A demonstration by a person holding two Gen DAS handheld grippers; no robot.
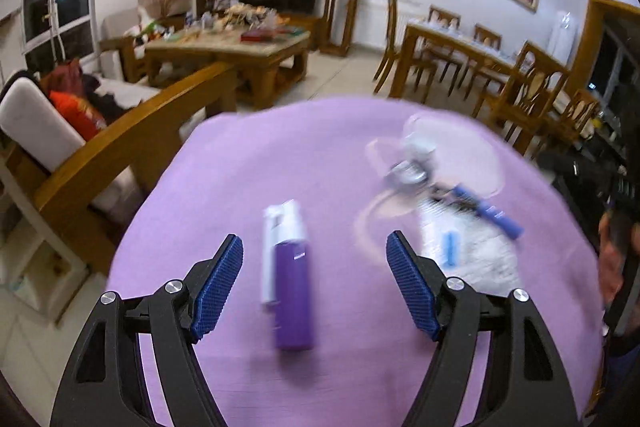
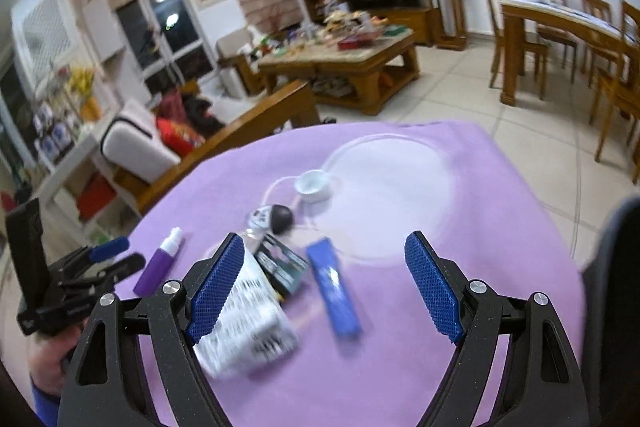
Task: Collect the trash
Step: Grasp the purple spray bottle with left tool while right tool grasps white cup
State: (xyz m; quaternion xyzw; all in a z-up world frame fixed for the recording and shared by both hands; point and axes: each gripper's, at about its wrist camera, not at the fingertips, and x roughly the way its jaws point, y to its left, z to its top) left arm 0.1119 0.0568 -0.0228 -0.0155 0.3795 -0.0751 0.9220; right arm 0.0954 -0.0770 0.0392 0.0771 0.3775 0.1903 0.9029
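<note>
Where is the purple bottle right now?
The purple bottle lies on the purple cloth, between the open fingers of the left hand-held gripper in its own view, left of the blue tube and paper.

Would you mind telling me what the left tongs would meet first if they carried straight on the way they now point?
Most likely the purple-and-white tube, which lies on the purple cloth between the open left tongs. Depth is uncertain in this blurred wrist view; nothing else seems to lie before it.
</note>
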